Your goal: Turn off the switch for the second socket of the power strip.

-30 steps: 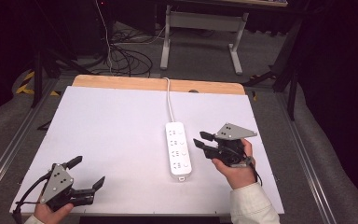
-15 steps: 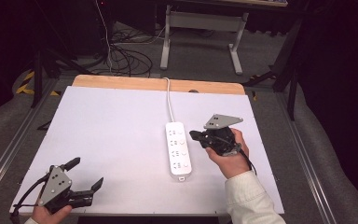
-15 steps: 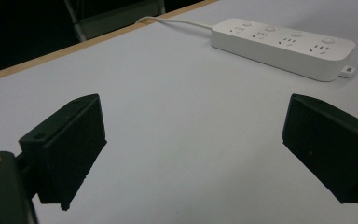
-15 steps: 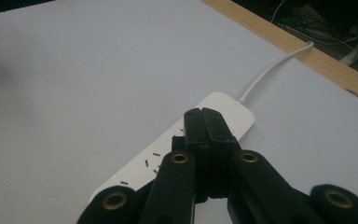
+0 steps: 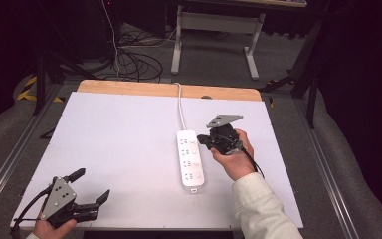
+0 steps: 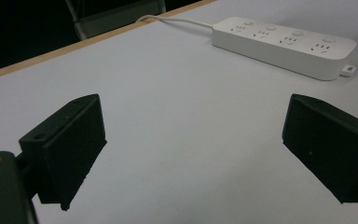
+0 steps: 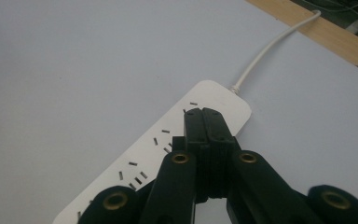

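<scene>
Power strip (image 7: 168,154) end button under closed right gripper (image 7: 204,122)

White power strip (image 5: 189,158), black tongs (image 5: 205,141), white table (image 5: 119,144).

The power strip (image 5: 190,159) and its cable (image 5: 180,107), running to the table's (image 5: 129,134) far edge, obstruct right of centre; the left half offers free passage.
</scene>
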A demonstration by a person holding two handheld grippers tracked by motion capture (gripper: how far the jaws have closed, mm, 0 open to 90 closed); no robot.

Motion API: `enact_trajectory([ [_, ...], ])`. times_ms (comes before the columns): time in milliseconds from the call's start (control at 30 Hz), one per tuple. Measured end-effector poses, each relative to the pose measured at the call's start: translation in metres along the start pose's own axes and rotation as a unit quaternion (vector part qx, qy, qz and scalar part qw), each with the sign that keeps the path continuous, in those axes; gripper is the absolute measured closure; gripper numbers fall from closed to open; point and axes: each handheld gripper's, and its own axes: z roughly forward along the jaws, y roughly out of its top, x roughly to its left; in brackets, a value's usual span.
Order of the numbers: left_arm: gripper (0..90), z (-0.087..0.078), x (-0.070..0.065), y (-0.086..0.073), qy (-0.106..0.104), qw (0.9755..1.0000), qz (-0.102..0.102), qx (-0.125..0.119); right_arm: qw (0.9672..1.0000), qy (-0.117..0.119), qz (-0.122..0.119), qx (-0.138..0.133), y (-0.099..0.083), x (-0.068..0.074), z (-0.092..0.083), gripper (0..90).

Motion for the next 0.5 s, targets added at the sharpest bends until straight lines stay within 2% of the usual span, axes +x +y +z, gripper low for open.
enact_trajectory([
  [200,6.8,0.000,0.000,0.000,-0.002,1.0000,0.002,0.001,0.9997,-0.001,0.013,0.023,0.000,-0.009,0.015,90.0],
  [500,6.8,0.001,0.000,0.000,-0.002,1.0000,0.006,0.002,0.9975,0.021,0.032,0.059,-0.001,-0.013,0.033,90.0],
])
